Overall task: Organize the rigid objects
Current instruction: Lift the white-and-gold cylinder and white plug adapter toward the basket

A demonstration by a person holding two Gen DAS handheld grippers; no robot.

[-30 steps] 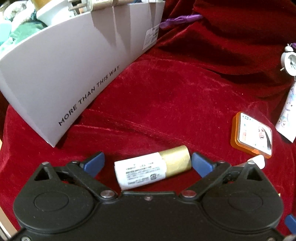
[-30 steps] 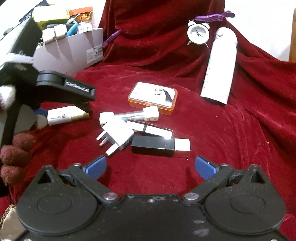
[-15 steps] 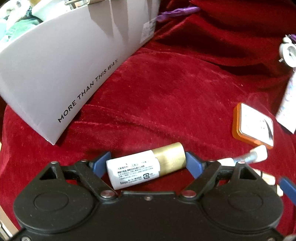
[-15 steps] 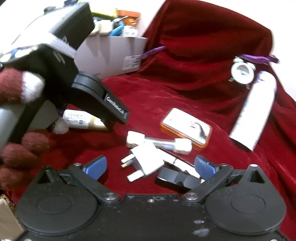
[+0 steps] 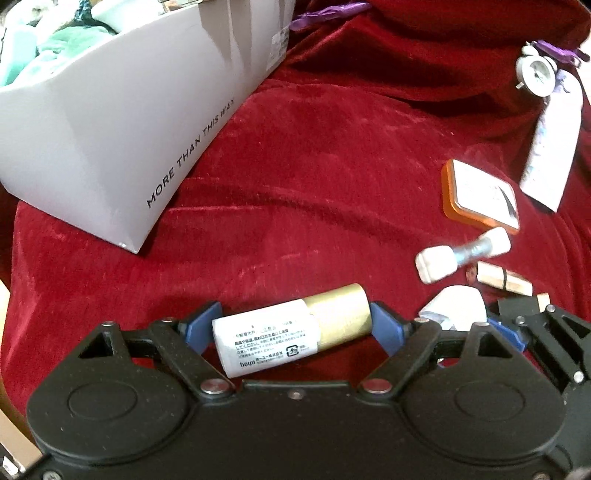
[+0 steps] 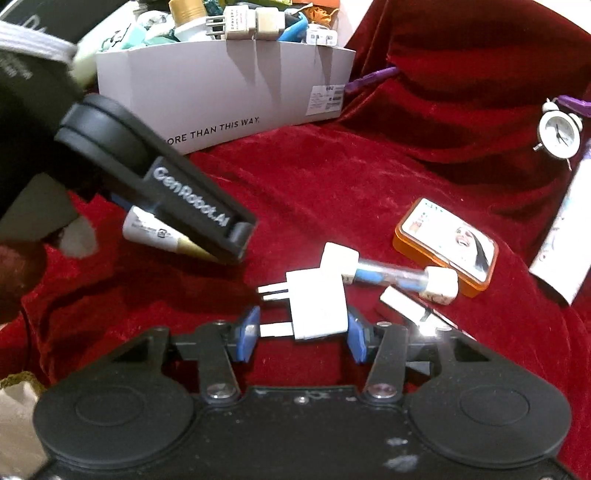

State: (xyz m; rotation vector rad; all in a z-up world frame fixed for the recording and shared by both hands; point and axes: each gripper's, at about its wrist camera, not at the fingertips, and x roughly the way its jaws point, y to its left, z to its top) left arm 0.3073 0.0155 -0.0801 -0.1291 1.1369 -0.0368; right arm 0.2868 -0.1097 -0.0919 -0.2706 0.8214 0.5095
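My left gripper is shut on a white tube with a gold cap, gripped end to end and lying across the jaws above the red cloth. It also shows in the right wrist view, under the left gripper's arm. My right gripper has its jaws narrowed around a white plug adapter; the right pad touches its side, the left pad stands by its prongs. The grey box reading "MORE THAN THIS WAY" stands at the back left, full of items.
On the red velvet cloth lie an orange-rimmed tin, a small glass tube with white end caps, a black and white flat case, a white cylinder and a white alarm clock.
The left gripper has closed on the gold-capped tube and lifted it a little. The right gripper has moved forward and left, and its jaws have narrowed around the white plug adapter.
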